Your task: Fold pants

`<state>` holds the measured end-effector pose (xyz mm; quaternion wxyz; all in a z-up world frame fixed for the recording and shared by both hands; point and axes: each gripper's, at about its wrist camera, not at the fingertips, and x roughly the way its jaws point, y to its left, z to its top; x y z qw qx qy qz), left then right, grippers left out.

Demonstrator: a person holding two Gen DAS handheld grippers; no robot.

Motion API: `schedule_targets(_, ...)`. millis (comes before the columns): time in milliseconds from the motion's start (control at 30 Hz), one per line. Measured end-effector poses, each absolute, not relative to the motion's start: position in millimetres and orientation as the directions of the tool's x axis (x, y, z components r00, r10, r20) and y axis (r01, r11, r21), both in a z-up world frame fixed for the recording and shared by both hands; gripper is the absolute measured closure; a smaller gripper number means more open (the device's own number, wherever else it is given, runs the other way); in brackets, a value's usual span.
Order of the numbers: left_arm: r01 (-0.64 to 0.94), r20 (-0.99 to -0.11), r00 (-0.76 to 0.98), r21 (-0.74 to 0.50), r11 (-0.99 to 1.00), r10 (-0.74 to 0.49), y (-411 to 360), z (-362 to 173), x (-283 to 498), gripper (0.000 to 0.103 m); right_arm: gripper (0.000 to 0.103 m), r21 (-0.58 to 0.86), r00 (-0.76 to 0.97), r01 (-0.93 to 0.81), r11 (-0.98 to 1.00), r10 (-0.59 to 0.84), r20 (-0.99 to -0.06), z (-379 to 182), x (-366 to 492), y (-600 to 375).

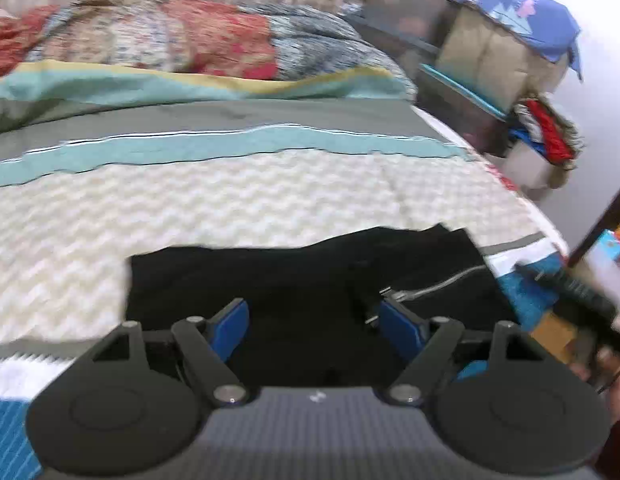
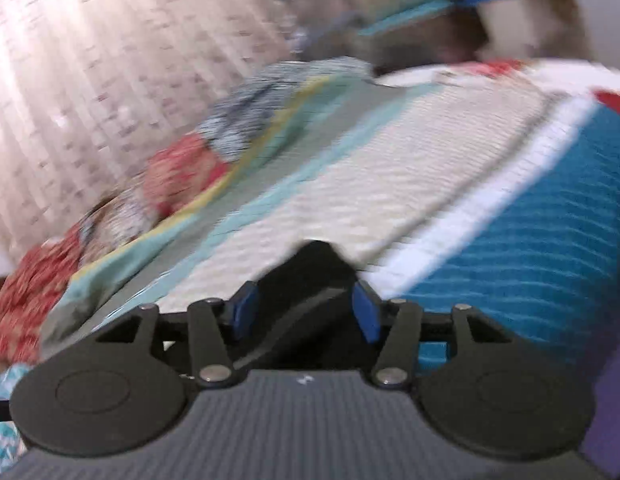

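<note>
Left gripper (image 1: 311,322): nearest the lens in the left wrist view; blue fingers (image 1: 230,326) spread wide, released, nothing between them, poised over the near part of the garment.
Right gripper (image 2: 304,310): nearest in the right wrist view; blue fingers (image 2: 365,314) apart, with dark cloth lying in the gap; no clamp on it is visible, so the grip reads as released. View is motion-blurred.
Pants (image 1: 310,280): black, lying flat on the bed as a compact dark rectangle, near edge under the left gripper, far edge against the cream zigzag band; in the right wrist view only a dark peak (image 2: 315,258) shows.
Cable (image 1: 433,286): thin grey lead with a plug end, resting on the right part of the pants.
Bedspread (image 1: 250,200): striped cream, teal and grey, bearing the pants; blue ribbed band at the near right.
Quilt (image 1: 170,36): red and blue patchwork, bunched at the far side.
Storage boxes (image 1: 489,40): stacked far right, beyond the bed.
Step in hand (judged): taking hold for a fold.
Technique (judged): pinch both near corners evenly, catching every layer; lift together, carry straight to the far edge, align hems before release; keep the cable out of the fold.
</note>
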<state>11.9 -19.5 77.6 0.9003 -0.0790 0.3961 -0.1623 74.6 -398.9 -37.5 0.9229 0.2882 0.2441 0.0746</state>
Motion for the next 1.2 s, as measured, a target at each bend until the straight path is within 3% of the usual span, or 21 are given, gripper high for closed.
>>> schedule_targets(67,0.256,-0.701,0.595,-0.298,0.920,-0.393,-35.6,81.4,31.5,0.029,0.033,0.598,0.849,0.030,0.801,0.296,-0.439,-54.9,78.8,-406.4)
schedule_targets(133,0.277,-0.707,0.556,-0.337,0.900,-0.436,-51.9,83.1,47.0,0.029,0.036,0.588,0.796,0.068,0.806,0.311,-0.519,-72.1,88.0,-398.6)
schedule_targets(167,0.280,-0.712,0.536,-0.356,0.891,-0.453,-60.6,83.4,56.2,0.028,0.053,0.574,0.792,0.074,0.816,0.301,-0.531,-74.9,89.0,-393.7)
schedule_targets(200,0.280,-0.716,0.522,-0.370,0.886,-0.464,-69.2,84.2,59.6,0.028,0.086,0.568,0.792,0.045,0.822,0.317,-0.522,-67.8,90.6,-387.8)
schedule_targets(267,0.286,-0.714,0.498,-0.400,0.871,-0.492,-85.1,86.6,71.1,0.025,0.086,0.613,0.779,-0.044,0.789,0.411,-0.473,-56.2,89.1,-373.6)
schedule_targets(367,0.313,-0.708,0.467,-0.429,0.848,-0.530,-108.7,91.9,85.8,0.009,0.086,0.456,0.803,-0.187,0.870,0.403,-0.440,-25.8,77.9,-337.7)
schedule_targets(567,0.384,-0.747,0.446,-0.339,0.859,-0.494,-153.0,96.3,92.3,0.004,0.086,0.276,0.794,-0.350,0.895,0.440,-0.420,-11.3,60.3,-288.3)
schedule_targets(600,0.400,-0.754,0.447,-0.313,0.861,-0.481,-158.7,94.1,91.9,0.007,0.086,0.255,0.791,-0.372,0.893,0.449,-0.416,-10.7,54.8,-285.4)
schedule_targets(667,0.423,-0.765,0.469,-0.243,0.873,-0.441,-165.7,89.4,88.9,0.069,0.086,0.240,0.783,-0.411,0.880,0.475,-0.401,-8.8,45.9,-279.7)
schedule_targets(700,0.412,-0.786,0.468,-0.210,0.887,-0.403,-166.2,86.0,89.6,0.091,0.086,0.238,0.780,-0.427,0.872,0.489,-0.391,-6.9,44.7,-276.1)
schedule_targets(733,0.398,-0.787,0.463,-0.226,0.889,-0.407,-161.6,85.7,91.2,0.091,0.084,0.235,0.778,-0.446,0.864,0.504,-0.375,-4.9,41.7,-274.4)
schedule_targets(867,0.355,-0.757,0.464,-0.318,0.879,-0.461,-126.1,95.9,86.0,0.092,0.058,0.228,0.792,-0.447,0.865,0.501,-0.347,-7.8,33.3,-280.1)
schedule_targets(933,0.339,-0.752,0.456,-0.348,0.874,-0.476,-111.4,99.2,84.8,0.092,0.069,0.216,0.775,-0.451,0.866,0.500,-0.386,-13.2,37.4,-277.0)
schedule_targets(967,0.326,-0.749,0.455,-0.364,0.873,-0.482,-100.7,99.5,82.1,0.092,0.086,0.218,0.760,-0.460,0.861,0.509,-0.404,-15.0,40.1,-274.7)
schedule_targets(1200,0.234,-0.688,0.536,-0.435,0.870,-0.488,-20.0,114.0,62.9,0.092,0.086,0.334,0.626,-0.610,0.718,0.696,-0.353,13.9,30.1,-238.8)
